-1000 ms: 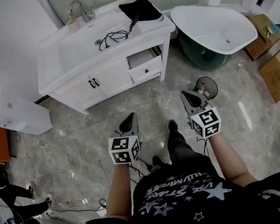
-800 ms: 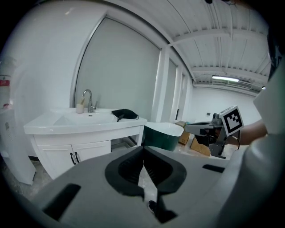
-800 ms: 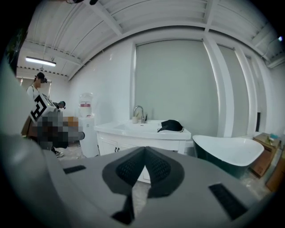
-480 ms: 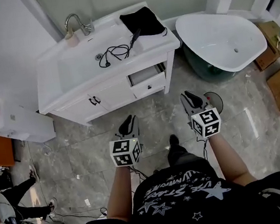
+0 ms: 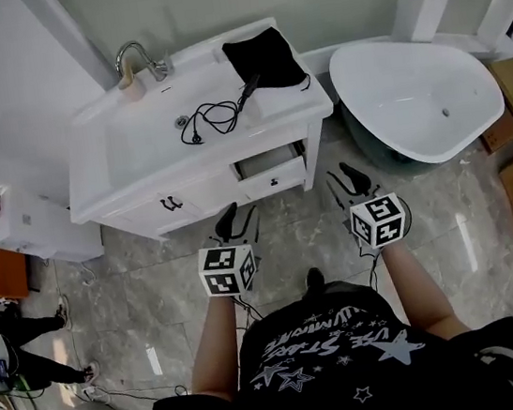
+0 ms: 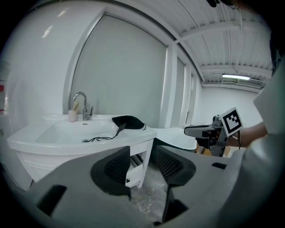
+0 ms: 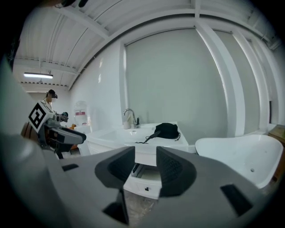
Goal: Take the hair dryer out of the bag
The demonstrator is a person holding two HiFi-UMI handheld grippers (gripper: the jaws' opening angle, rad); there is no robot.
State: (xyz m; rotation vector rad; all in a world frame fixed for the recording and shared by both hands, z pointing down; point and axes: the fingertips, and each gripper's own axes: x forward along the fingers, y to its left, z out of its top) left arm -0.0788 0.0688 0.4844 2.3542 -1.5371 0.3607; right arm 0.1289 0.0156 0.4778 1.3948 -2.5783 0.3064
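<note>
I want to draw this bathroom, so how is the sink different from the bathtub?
The sink sits up on a cabinet with drawers; the bathtub sits low by the floor. The sink is boxy; the bathtub is rounded like an egg. The sink has a faucet, a black cord and a black bag on it; the bathtub shows none. Both are white.
</note>
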